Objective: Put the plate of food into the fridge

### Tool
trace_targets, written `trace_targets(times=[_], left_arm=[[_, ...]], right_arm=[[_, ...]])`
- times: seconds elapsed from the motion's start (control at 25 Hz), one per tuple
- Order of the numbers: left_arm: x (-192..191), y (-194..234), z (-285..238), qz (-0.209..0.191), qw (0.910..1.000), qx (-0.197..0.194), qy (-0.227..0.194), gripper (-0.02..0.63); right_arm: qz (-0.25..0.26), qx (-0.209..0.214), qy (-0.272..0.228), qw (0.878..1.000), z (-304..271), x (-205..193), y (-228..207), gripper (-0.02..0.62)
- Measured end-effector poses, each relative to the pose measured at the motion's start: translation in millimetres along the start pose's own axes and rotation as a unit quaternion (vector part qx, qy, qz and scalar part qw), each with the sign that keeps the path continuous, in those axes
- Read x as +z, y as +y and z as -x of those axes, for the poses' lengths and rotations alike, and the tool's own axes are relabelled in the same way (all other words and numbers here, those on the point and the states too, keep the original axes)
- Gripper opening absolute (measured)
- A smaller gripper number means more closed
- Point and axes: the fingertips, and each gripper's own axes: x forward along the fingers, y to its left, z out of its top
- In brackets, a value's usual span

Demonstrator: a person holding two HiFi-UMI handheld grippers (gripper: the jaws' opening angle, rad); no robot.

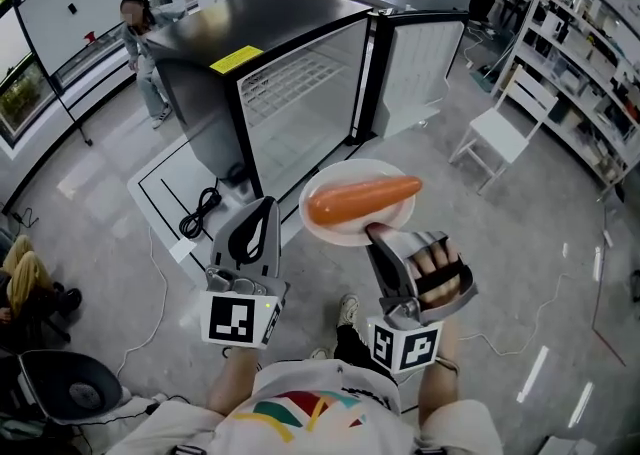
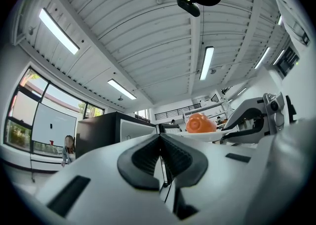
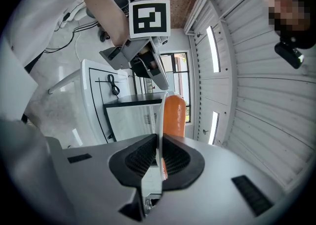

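I find no readable text here. The yellow label (image 1: 236, 59) on the fridge (image 1: 290, 18) top, at its near left edge, is too small to read. The left gripper (image 1: 266, 205) and right gripper (image 1: 376, 235) carry only square black-and-white markers, no letters.

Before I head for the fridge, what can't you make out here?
Fridge shelves, head view: too small and faint to judge room.
Plate near rim, head view: covered by the right hand-held gripper.
Fridge front, left gripper view: lower part behind the shut left hand-held gripper.
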Motion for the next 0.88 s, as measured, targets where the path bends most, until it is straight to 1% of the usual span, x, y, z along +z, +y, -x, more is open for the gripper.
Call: trace_targets(times=[0.28,0.48,0.88], left_arm=[[-3.5,8.0,-30.4,-0.009,0.9999,0.014,-0.002,0.008],[-10.2,15.4,-61.8,-0.012,0.9994,0.031,0.009,0.008],[-40.8,31.7,-118.6,-0.012,0.9953,0.088,0.038,0.008]], right_arm=[[0.000,-0.009,-0.022,1.000,-35.0,-15.3,-8.7,0.028],[-0.002,-0.004,-0.040,0.999,-68.9,-36.3,-14.0,0.028],[-0.003,0.012,-0.098,0.995,-142.5,-72.7,-13.0,0.028]])
